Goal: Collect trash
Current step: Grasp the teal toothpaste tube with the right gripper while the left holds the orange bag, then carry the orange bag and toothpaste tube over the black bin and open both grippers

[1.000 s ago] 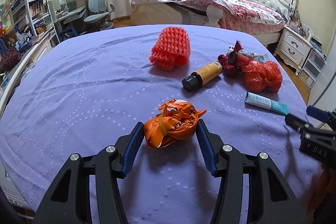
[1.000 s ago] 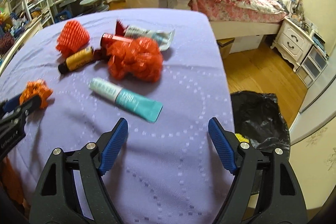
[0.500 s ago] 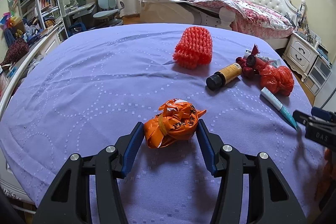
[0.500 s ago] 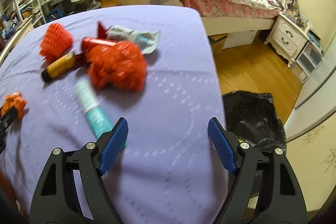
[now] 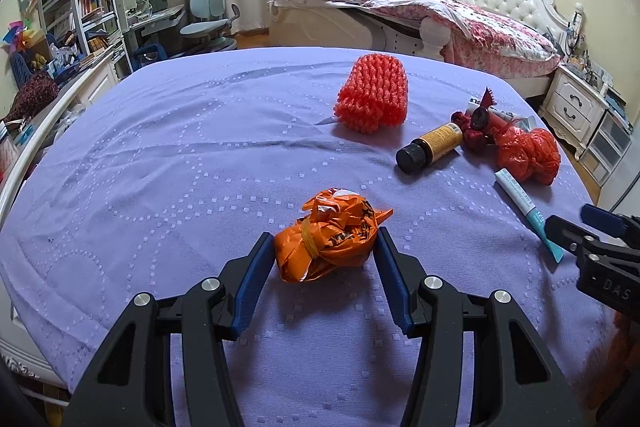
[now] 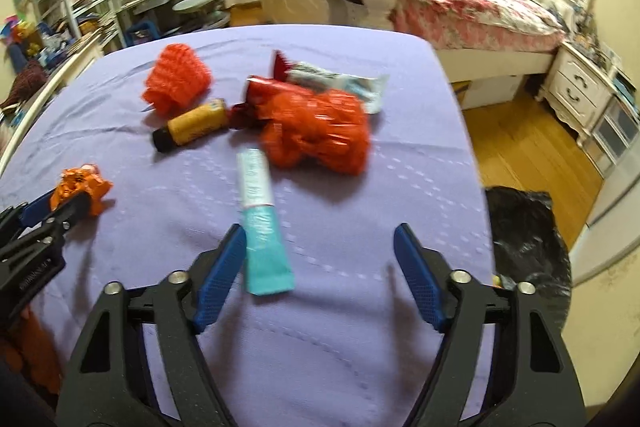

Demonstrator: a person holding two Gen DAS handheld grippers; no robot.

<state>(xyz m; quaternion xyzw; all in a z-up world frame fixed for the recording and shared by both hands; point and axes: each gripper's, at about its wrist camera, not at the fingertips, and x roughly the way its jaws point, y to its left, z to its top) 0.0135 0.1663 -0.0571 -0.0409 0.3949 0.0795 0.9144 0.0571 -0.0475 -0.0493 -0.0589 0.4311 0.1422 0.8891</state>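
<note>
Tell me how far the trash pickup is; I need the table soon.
Barely started. The left tongs grip an orange wad; the right tongs are closing beside a teal tube, not gripping it. Left on the cloth: foam net, bottle, red bag, wrappers. Black bin bag waits.

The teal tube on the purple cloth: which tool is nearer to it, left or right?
Right. The right tool has the teal tube between its closing jaws, beside its left pad. The left tool sits off to the side, clamped on the orange bag.

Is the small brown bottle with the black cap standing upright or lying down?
Lying down. The brown bottle rests on its side on the purple cover, its cap pointing toward the camera.
</note>
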